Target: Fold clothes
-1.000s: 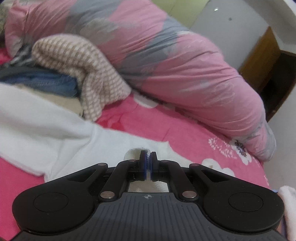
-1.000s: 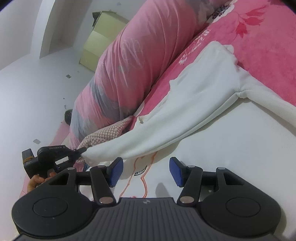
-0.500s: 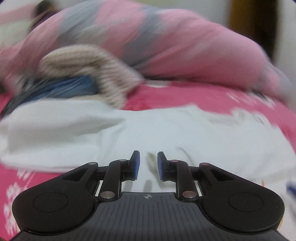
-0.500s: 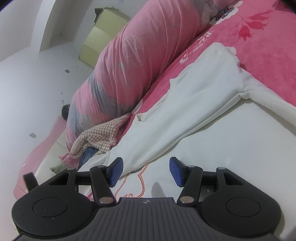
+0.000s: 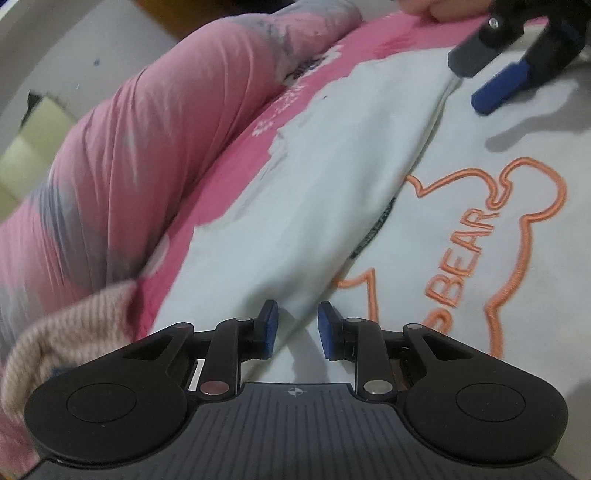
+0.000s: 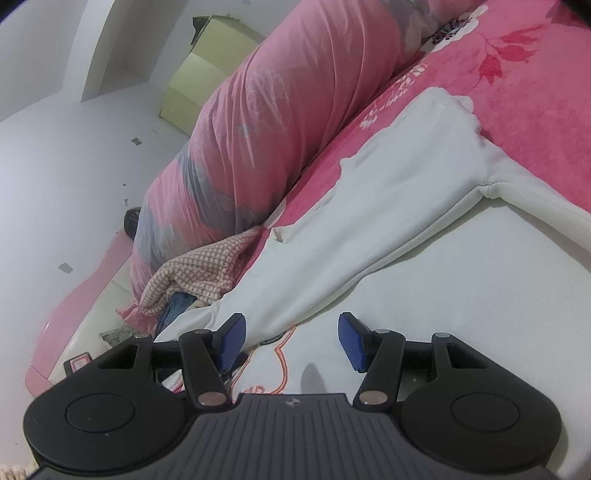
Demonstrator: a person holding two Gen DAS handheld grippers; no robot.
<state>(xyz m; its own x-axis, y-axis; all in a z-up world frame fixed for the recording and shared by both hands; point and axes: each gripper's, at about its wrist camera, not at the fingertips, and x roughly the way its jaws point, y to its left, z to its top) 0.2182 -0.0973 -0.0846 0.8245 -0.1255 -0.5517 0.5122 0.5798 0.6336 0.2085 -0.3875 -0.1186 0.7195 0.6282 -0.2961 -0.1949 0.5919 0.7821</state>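
The left gripper (image 5: 295, 325) hangs with its jaws parted and nothing between them, low over the folded-in sleeve (image 5: 317, 206) of a white sweatshirt (image 5: 535, 280). The right gripper (image 6: 290, 341) is likewise released, its blue pads (image 6: 351, 341) spread wide above the sweatshirt's chest, clear of the cloth as far as one can tell. In the left wrist view the right gripper (image 5: 491, 77) shows at the top right, just above the garment near the shoulder, with part of a hand (image 5: 439, 9) beyond it.

The sweatshirt lies flat on a pink flowered bed (image 6: 535, 92), front upward, with an orange stitched bear outline (image 5: 517, 221) and the word BEAR on the chest. The sleeve is laid along the body, its edge covering part of the outline. Beside the garment sits a small heap of clothes topped by a pink-and-white checked knit (image 6: 199, 269) with something blue under it. Behind them a rolled pink and grey quilt (image 6: 280, 122) runs along the bed, and past it stands a pale yellow box (image 6: 195, 88) by the white wall.
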